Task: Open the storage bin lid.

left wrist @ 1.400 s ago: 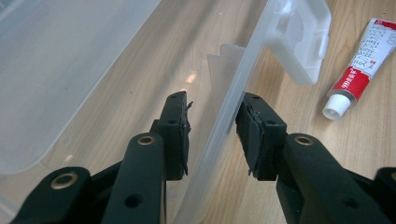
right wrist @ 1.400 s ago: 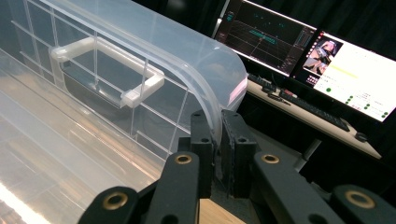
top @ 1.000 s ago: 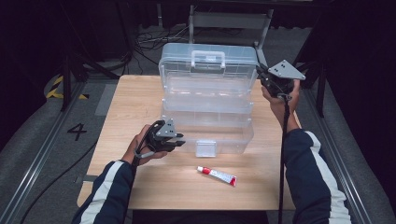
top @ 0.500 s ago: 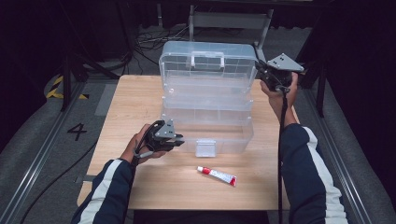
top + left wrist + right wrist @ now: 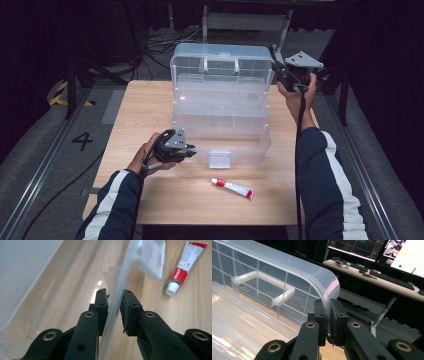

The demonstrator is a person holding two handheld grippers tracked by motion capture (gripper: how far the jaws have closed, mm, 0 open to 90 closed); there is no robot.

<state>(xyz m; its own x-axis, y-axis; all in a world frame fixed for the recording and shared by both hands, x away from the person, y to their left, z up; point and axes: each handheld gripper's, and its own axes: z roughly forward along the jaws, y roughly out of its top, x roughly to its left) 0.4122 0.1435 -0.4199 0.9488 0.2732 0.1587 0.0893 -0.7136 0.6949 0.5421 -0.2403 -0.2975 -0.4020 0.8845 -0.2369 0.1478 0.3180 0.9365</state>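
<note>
A wooden table (image 5: 150,115) carries a large clear plastic storage box (image 5: 220,125) standing open at its middle, its tiers stepped out toward the person and its lid (image 5: 222,60) raised at the far side with a white handle (image 5: 262,281) on it. The right tool (image 5: 289,80) is clamped on the lid's rounded right corner edge, the pads pinching the thin clear rim. The left tool (image 5: 187,150) grips the front wall of the box's lowest tier near its left end; its jaws have just been closing on that wall, which now stands between the pads. A white latch (image 5: 151,258) hangs on the same wall. Near the box, toward the table's front edge, lies a small red and white tube (image 5: 232,188); its printing is too small to read. A figure "4" (image 5: 82,141) marks the floor at the left.
</note>
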